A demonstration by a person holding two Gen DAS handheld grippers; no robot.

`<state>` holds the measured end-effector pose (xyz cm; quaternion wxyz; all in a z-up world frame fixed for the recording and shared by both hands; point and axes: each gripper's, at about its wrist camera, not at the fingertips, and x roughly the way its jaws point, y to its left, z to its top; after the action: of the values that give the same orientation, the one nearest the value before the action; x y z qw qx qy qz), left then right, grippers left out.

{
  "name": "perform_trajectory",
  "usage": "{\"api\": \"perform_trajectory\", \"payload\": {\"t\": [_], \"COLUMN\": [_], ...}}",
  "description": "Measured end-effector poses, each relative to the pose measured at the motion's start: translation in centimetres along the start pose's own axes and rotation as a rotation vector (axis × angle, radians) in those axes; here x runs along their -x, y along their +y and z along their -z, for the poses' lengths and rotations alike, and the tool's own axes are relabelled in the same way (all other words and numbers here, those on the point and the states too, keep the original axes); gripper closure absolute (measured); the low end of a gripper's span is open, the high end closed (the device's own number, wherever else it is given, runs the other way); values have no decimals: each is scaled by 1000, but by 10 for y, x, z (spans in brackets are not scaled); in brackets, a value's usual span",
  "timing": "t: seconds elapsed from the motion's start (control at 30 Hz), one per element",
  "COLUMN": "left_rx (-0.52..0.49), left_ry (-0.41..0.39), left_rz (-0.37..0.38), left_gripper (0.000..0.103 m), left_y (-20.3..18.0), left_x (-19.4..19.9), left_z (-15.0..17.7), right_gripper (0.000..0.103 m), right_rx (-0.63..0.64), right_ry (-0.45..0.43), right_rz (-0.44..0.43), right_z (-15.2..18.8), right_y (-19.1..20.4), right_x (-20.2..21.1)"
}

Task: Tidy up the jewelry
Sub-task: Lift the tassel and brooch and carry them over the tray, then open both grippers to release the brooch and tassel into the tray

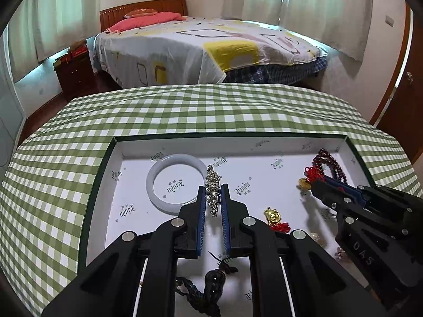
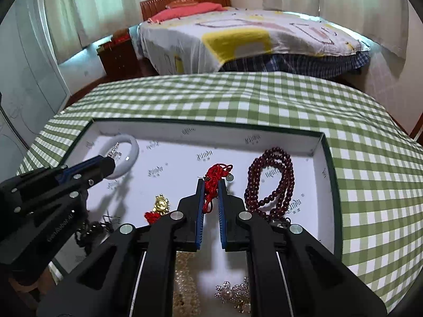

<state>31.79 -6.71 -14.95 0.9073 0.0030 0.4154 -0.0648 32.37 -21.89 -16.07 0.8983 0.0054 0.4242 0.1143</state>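
My left gripper [image 1: 213,188] is shut on a sparkling rhinestone bracelet [image 1: 213,190], held over the white-lined box [image 1: 230,136] beside a pale jade bangle [image 1: 175,182]. My right gripper [image 2: 210,182] is shut on a red knotted cord [image 2: 212,182] whose gold charm [image 1: 304,182] shows in the left wrist view. It hangs left of the dark red bead necklace [image 2: 272,182]. Another gold pendant with a red knot [image 2: 160,206] lies on the box floor between the grippers. In the right wrist view the left gripper [image 2: 112,162] reaches in from the left over the bangle [image 2: 127,153].
The box rests on a table with a green checked cloth [image 1: 185,111]. A dark tasselled pendant [image 1: 215,280] lies near the box's front. A pearl strand [image 2: 185,285] and a rhinestone pearl brooch [image 2: 234,294] lie below my right gripper. A bed [image 1: 206,50] stands behind.
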Motion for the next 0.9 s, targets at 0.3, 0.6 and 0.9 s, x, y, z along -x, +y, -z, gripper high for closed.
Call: {"api": "perform_trajectory", "payload": {"t": [0.3,0.6,0.9], "left_rx": [-7,6,24], "left_ry": [36,47,21], "left_rz": [-1,8,13], "left_gripper": [91,72,52], "left_y": [0,2,4], "left_x": [-9,-10,-6], "left_z": [2,1,0], "right_gripper": [92,78,59], "right_rx": [14,15,7], "right_ry": [15,8,-18], "right_rz": [15,20,31], "right_z": [-2,-2,-1], "right_y": [5,5,3], "right_x": [-4,-4,3]}}
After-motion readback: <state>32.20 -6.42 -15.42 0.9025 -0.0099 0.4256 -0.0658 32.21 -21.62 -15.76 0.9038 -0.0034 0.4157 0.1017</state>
